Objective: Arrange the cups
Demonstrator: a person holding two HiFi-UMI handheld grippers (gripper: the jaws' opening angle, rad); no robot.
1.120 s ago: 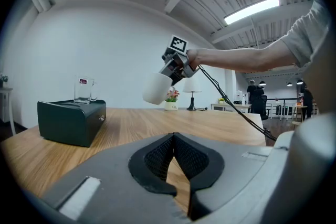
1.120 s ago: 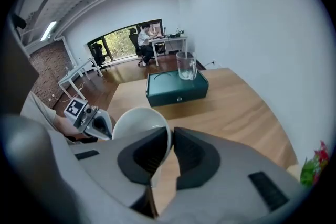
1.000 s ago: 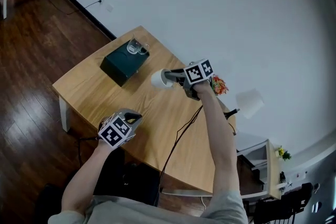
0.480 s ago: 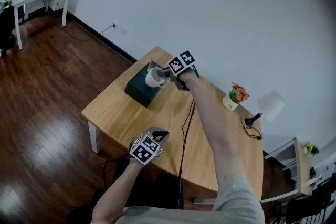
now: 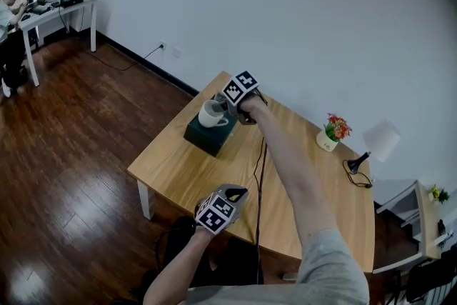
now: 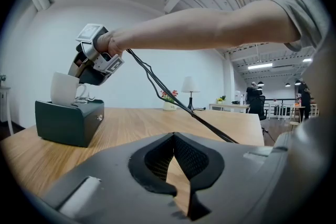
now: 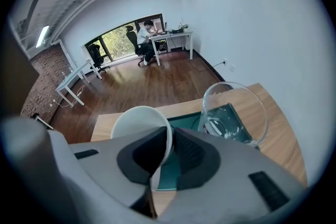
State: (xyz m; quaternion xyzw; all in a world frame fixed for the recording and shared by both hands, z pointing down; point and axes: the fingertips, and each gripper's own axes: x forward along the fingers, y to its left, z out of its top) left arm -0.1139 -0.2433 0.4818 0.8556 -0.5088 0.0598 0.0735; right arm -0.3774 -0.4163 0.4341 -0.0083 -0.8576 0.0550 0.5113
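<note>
Left gripper is hovering low over the near edge of the table, jaws closed together with nothing between them. Farther across, the white cup is hanging over the dark green box, at or just above its top; I cannot tell whether they are touching. Right gripper is pinching the white cup by its thin wall, one jaw inside the rim and one outside, pointing steeply down. To its right the glass cup is standing on the same box, just beside the white cup. Risks, as judged: the one-wall pinch is letting the cup pivot or slip; the cup is passing close enough to knock the glass; the box top is leaving little margin, so an off-edge release could tip the cup onto the table.
</note>
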